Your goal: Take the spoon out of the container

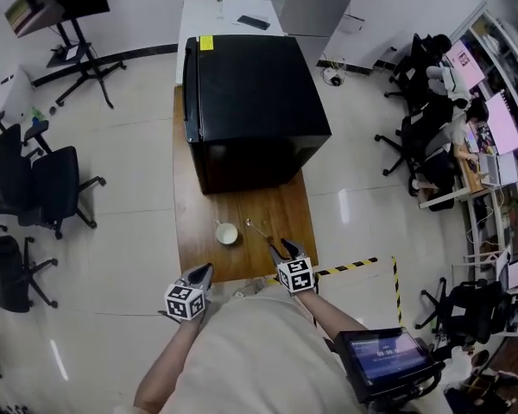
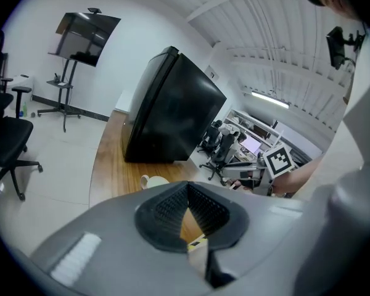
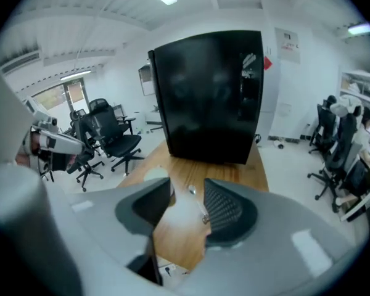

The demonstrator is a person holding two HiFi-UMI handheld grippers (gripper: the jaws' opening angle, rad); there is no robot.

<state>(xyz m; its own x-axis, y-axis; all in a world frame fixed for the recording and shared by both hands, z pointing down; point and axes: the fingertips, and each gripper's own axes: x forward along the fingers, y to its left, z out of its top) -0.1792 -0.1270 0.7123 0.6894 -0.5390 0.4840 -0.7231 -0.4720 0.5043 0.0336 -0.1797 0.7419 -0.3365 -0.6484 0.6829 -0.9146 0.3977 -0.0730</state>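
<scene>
A small white cup (image 1: 226,233) stands on the wooden table (image 1: 198,222), near its front edge. The metal spoon (image 1: 257,228) lies flat on the wood just right of the cup, outside it. My right gripper (image 1: 281,249) hovers at the front edge, just behind the spoon's handle. In the right gripper view its jaws stand apart around the spoon (image 3: 198,203), holding nothing, with the cup (image 3: 155,174) half hidden behind the left jaw. My left gripper (image 1: 204,272) is off the front edge, below the cup. Its jaws meet at the tips (image 2: 186,189), empty, and the cup (image 2: 149,180) peeks over them.
A large black cabinet-like box (image 1: 250,106) fills the far half of the table. Black-and-yellow tape (image 1: 354,266) marks the floor at the right. Office chairs (image 1: 56,184) stand to the left, and desks with seated people (image 1: 453,136) to the right.
</scene>
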